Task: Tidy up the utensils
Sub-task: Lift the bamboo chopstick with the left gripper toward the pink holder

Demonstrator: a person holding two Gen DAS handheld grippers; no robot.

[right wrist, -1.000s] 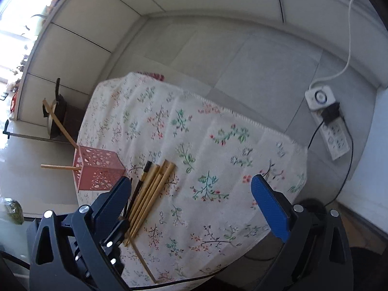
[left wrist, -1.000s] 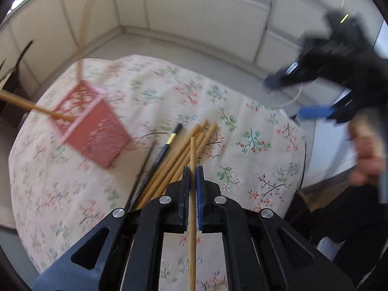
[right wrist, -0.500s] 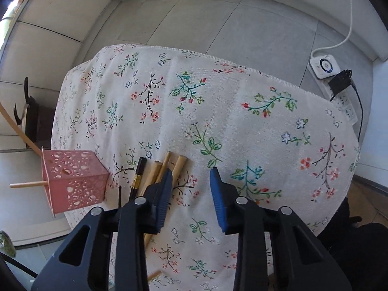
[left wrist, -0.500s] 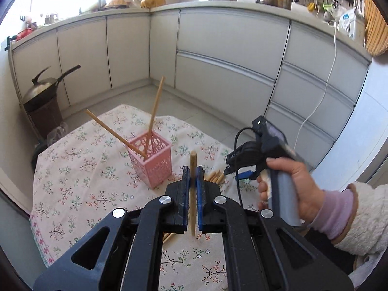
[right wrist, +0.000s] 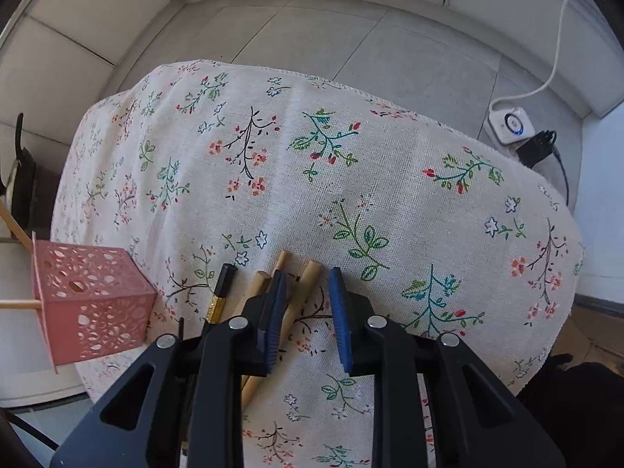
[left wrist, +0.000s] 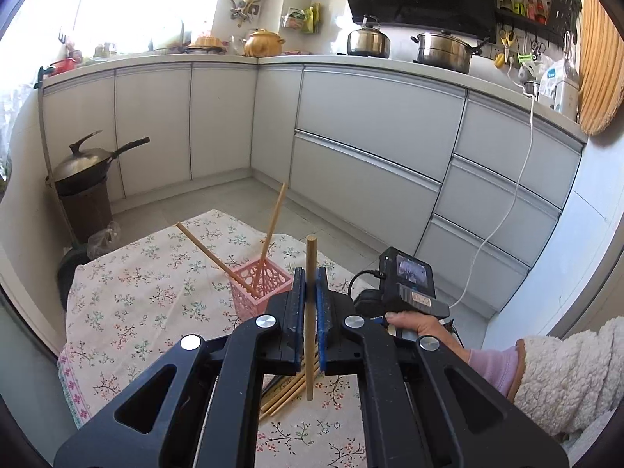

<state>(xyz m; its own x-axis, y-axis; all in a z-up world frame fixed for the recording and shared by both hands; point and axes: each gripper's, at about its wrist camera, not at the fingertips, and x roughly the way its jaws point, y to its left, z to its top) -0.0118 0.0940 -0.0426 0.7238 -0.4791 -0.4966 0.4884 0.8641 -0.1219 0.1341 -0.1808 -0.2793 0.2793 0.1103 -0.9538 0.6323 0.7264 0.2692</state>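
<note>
My left gripper (left wrist: 311, 288) is shut on a wooden chopstick (left wrist: 310, 273) and holds it upright above the table, just right of the pink perforated holder (left wrist: 257, 292). Two wooden chopsticks (left wrist: 273, 226) lean in that holder. My right gripper (right wrist: 306, 292) is open and low over the loose chopsticks (right wrist: 304, 284) on the floral cloth, its jaws straddling the rightmost wooden one. A black chopstick with a gold band (right wrist: 220, 296) lies to their left. The holder (right wrist: 89, 308) shows at the left of the right wrist view.
The small table carries a floral cloth (right wrist: 351, 163) that hangs over its edges. Kitchen cabinets (left wrist: 370, 156) stand behind, and a wok on a stand (left wrist: 85, 171) at the left. A power strip and cable (right wrist: 511, 124) lie on the floor beyond the table.
My left gripper has lifted and tilted the chopstick upright, bringing the kitchen into view. My right gripper has come down onto the loose chopsticks and its jaws have narrowed.
</note>
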